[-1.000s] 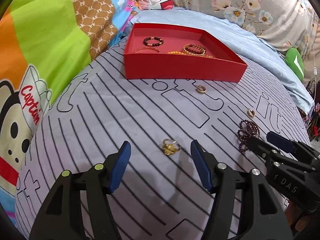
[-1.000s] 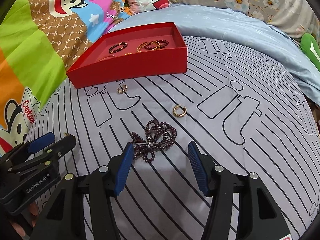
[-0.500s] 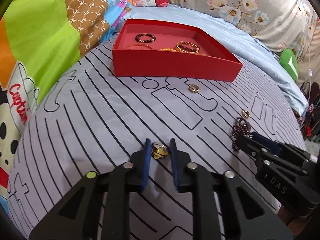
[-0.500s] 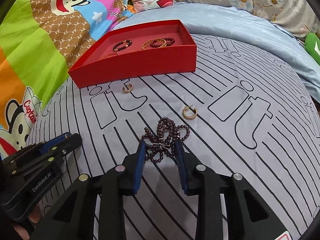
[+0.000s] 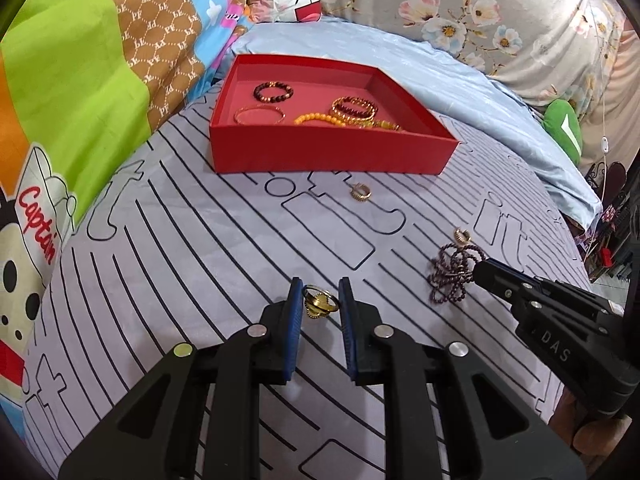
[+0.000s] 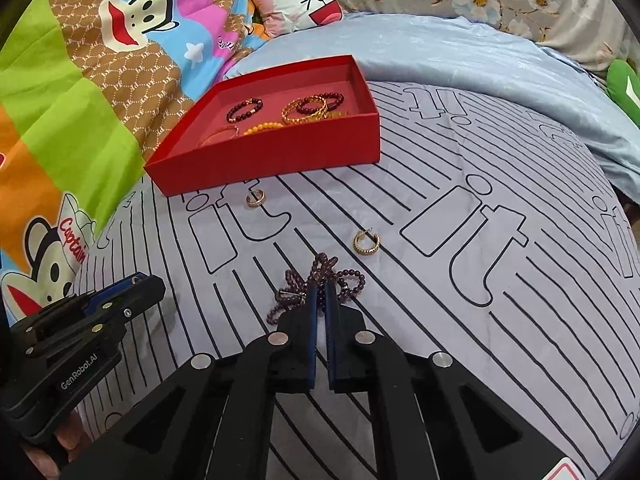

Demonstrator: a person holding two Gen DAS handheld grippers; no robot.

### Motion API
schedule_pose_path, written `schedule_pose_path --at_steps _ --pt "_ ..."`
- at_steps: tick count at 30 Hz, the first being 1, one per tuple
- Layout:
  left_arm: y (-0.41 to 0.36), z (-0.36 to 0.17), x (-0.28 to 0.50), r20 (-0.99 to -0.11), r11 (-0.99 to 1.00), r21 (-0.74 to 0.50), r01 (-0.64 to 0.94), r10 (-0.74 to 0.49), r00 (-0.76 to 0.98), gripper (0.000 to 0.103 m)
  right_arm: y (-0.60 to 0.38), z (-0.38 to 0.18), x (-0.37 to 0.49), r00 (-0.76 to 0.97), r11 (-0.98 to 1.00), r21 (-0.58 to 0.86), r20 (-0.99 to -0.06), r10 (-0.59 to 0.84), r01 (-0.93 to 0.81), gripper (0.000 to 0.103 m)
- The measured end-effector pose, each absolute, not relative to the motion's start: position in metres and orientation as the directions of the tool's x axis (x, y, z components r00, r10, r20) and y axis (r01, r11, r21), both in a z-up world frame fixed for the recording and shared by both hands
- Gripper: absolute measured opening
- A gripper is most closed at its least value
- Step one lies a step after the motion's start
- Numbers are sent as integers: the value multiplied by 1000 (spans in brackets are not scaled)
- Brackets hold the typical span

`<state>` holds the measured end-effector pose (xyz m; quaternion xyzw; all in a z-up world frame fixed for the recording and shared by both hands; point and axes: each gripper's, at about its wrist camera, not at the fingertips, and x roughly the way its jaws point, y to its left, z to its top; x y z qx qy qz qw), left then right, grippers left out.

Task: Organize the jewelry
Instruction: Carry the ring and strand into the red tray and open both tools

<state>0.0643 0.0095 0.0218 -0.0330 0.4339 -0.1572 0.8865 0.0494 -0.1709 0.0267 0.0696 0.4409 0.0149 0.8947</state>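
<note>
A red box (image 5: 332,156) holds several bracelets on the striped bed cover; it also shows in the right wrist view (image 6: 280,156). My left gripper (image 5: 320,300) is shut on a small gold jewelry piece (image 5: 319,303), its jaws pressing both sides. My right gripper (image 6: 319,300) is shut on the dark purple bead necklace (image 6: 344,280), which also shows in the left wrist view (image 5: 450,276). Two gold hoop earrings lie loose: one near the box (image 6: 256,199) (image 5: 361,192), one beside the necklace (image 6: 366,242) (image 5: 463,236).
A cartoon quilt (image 5: 60,100) rises along the left. A light blue sheet (image 6: 460,52) and a bunny pillow (image 6: 304,0) lie behind the box. A green cushion (image 5: 564,132) sits at the right edge of the bed.
Both grippers closed from wide open: the left onto the gold piece, the right onto the bead necklace. The right jaws narrowed further in the last half second. The cameras rose a little.
</note>
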Motion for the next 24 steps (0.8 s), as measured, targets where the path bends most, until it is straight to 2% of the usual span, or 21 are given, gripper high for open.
schedule_pose_path --at_steps 24 --pt "-5 89 118 -720 961 -120 250 -257 645 18 -177 106 93 720 988 154 -683 126 -26 4"
